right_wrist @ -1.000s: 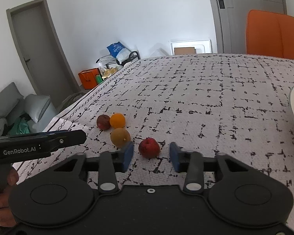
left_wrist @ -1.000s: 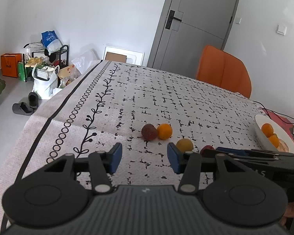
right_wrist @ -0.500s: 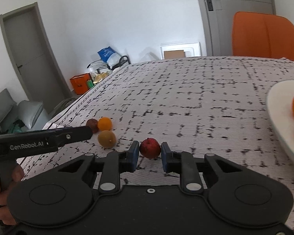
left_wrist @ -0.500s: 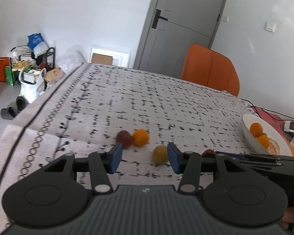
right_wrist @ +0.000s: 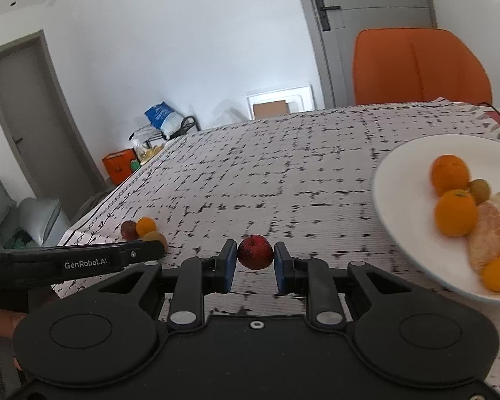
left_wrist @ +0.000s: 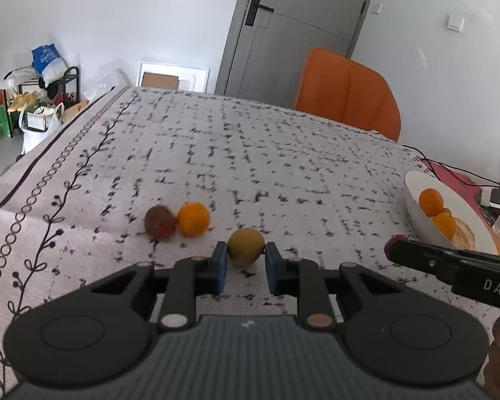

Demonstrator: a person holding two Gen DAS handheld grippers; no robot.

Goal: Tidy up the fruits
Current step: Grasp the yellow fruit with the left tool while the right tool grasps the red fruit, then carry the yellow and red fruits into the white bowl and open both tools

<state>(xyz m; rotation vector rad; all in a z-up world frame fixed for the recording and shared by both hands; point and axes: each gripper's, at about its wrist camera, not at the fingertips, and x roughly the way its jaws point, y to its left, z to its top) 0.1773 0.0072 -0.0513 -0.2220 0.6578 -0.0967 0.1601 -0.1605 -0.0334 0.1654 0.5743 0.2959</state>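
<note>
Patterned tablecloth (left_wrist: 250,153); yellow-brown fruit (left_wrist: 246,246) between left fingers (left_wrist: 220,263), red apple (right_wrist: 255,252) between right fingers (right_wrist: 229,264)

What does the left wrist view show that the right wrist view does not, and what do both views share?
Only the left wrist view shows the left gripper shut on the yellow-brown fruit. Only the right wrist view shows the right gripper shut on the red fruit and a sofa. Both show the white plate, the orange chair and the loose orange.

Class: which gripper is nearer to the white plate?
Right. The right gripper, shut on the red fruit, is beside the white plate; the left gripper grips the yellow fruit farther off.
</note>
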